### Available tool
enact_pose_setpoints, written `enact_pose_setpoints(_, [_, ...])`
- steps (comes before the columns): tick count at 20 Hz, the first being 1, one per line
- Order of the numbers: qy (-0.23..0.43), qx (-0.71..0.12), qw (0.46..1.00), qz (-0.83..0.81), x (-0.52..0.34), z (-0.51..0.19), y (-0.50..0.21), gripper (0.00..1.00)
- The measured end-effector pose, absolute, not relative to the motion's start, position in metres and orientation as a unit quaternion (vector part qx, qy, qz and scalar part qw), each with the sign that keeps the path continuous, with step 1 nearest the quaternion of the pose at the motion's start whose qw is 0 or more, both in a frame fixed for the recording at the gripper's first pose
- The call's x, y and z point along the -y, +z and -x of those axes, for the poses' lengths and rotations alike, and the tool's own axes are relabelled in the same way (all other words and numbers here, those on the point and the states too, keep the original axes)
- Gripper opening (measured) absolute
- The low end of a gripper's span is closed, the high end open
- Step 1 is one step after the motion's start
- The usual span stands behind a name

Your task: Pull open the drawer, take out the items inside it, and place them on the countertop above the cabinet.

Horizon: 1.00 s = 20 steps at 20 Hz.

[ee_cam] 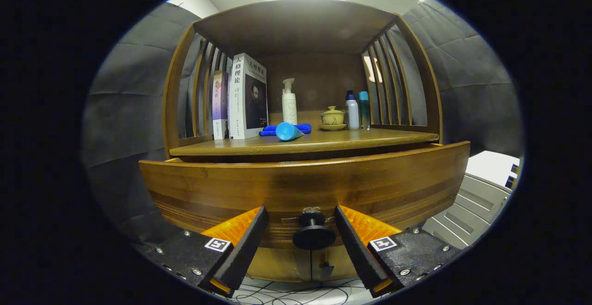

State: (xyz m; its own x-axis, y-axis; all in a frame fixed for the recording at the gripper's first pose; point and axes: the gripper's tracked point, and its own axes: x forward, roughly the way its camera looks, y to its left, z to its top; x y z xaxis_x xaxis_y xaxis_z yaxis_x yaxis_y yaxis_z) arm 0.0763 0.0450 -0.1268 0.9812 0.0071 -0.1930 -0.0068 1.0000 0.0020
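Note:
The wooden drawer front (305, 187) stands pulled out a little from the cabinet, with a dark gap showing along its top edge under the countertop (323, 142). Its black round knob (314, 231) sits between my fingers, which stand apart on either side without touching it. My gripper (300, 217) is open. The drawer's inside is hidden behind its front. On the countertop lie a blue tube (288, 131) and a blue cloth (303, 128).
On the countertop stand two books (240, 99) at the left, a white pump bottle (289, 102), a small lidded cup on a saucer (332, 117) and two bottles (357, 109) at the right. Slatted wooden sides and a top shelf enclose it. Grey panels (476, 203) lie to the right.

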Motion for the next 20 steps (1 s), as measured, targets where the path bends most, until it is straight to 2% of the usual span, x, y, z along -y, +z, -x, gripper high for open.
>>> enact_pose_setpoints(20, [0.004, -0.104, 0.994, -0.034, -0.045, -0.128, -0.137, 0.94])
